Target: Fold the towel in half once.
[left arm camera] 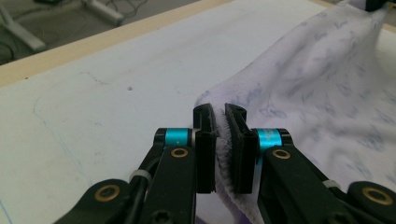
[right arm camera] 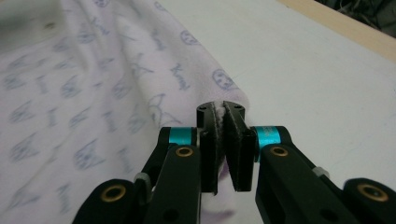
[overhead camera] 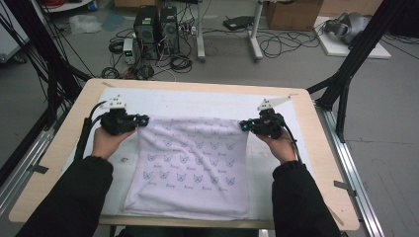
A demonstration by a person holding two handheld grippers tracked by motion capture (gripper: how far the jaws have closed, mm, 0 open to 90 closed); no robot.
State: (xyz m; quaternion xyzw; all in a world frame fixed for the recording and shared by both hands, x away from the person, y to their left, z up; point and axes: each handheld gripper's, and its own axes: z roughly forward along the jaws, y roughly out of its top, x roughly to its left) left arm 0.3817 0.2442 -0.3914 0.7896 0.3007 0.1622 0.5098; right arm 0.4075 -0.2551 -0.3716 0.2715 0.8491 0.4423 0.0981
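At about nine o'clock on the table (overhead camera: 316, 163), the left gripper (overhead camera: 143, 120) has its jaws clamped on the far left corner of the towel (overhead camera: 195, 165) (pale lilac, printed with small blue figures). The towel lies spread over the white mat (overhead camera: 197, 101) at the centre. At three o'clock, the right gripper (overhead camera: 244, 126) pinches the far right corner, jaws closed on the fabric.

Left claw (overhead camera: 141, 121) clamped, right claw (overhead camera: 245, 126) clamped; forearms spread, reaching forward.
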